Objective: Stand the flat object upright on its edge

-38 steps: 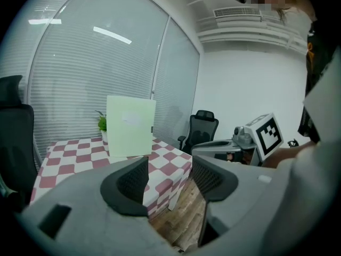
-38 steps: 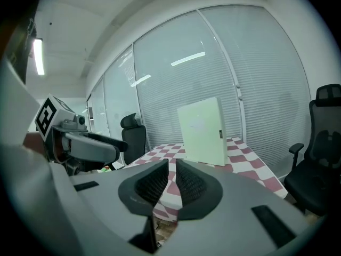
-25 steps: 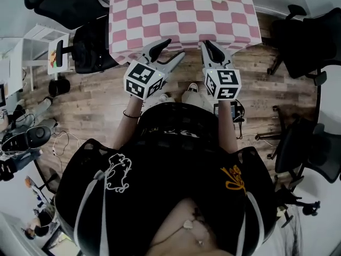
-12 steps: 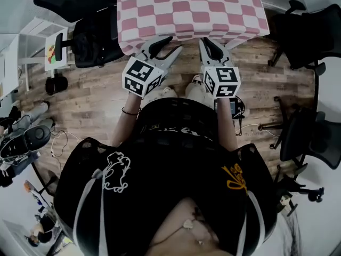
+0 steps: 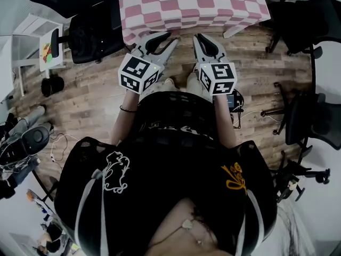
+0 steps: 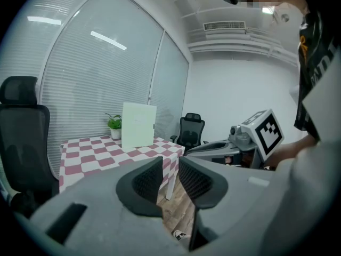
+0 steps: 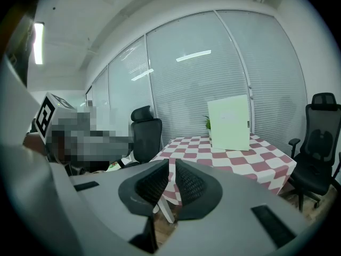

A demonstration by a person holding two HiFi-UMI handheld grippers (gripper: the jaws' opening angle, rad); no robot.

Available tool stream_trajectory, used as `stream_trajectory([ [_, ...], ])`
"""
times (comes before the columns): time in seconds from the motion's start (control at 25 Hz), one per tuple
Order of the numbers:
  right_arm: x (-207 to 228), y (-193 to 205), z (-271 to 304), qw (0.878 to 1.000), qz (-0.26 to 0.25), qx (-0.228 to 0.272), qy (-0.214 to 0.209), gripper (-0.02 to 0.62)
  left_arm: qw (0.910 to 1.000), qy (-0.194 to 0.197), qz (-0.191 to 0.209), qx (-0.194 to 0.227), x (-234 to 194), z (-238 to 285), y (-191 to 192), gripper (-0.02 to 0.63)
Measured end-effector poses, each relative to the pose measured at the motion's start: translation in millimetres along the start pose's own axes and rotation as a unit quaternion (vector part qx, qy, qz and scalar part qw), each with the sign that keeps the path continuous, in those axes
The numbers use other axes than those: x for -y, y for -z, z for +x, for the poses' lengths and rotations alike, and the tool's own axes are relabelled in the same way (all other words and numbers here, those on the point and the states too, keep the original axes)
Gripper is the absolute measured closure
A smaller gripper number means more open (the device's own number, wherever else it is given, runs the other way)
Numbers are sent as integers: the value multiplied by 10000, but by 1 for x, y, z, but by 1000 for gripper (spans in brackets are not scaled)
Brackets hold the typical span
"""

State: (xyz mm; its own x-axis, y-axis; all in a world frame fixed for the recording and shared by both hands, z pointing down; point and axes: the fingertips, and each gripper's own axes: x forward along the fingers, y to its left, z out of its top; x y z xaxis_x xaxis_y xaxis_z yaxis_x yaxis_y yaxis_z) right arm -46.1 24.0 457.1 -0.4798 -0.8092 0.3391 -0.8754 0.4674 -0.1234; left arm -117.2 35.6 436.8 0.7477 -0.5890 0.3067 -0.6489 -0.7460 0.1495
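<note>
The flat object is a pale green board (image 6: pixel 138 125) (image 7: pixel 229 123). It stands upright on the pink-and-white checkered table (image 5: pixel 192 1) (image 6: pixel 96 148) (image 7: pixel 256 161), well ahead of both grippers. The head view does not show the board. My left gripper (image 5: pixel 161 40) (image 6: pixel 170 167) hangs in the air short of the table's near edge. Its jaws are closing, a narrow gap is left and nothing is between them. My right gripper (image 5: pixel 204 41) (image 7: pixel 171 172) is beside it, shut and empty. Its marker cube (image 6: pixel 265 133) shows in the left gripper view.
A small potted plant (image 6: pixel 114 126) (image 7: pixel 206 122) stands on the table by the board. Black office chairs (image 5: pixel 90 31) (image 5: pixel 311 15) (image 7: pixel 146 135) (image 7: pixel 318 143) flank the table on the wooden floor (image 5: pixel 96 89). Cables and gear (image 5: pixel 26 140) lie at the left.
The left gripper's jaws have drawn together from wide apart to a narrow gap. The table has slid up and away in the head view. The right jaws stayed shut.
</note>
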Motion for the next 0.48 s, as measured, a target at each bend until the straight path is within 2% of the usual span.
stream_trajectory([
  [0.48,-38,17,-23,9998,-50,-60,207,558,9998,163,-13,96,10,-36,20,518],
])
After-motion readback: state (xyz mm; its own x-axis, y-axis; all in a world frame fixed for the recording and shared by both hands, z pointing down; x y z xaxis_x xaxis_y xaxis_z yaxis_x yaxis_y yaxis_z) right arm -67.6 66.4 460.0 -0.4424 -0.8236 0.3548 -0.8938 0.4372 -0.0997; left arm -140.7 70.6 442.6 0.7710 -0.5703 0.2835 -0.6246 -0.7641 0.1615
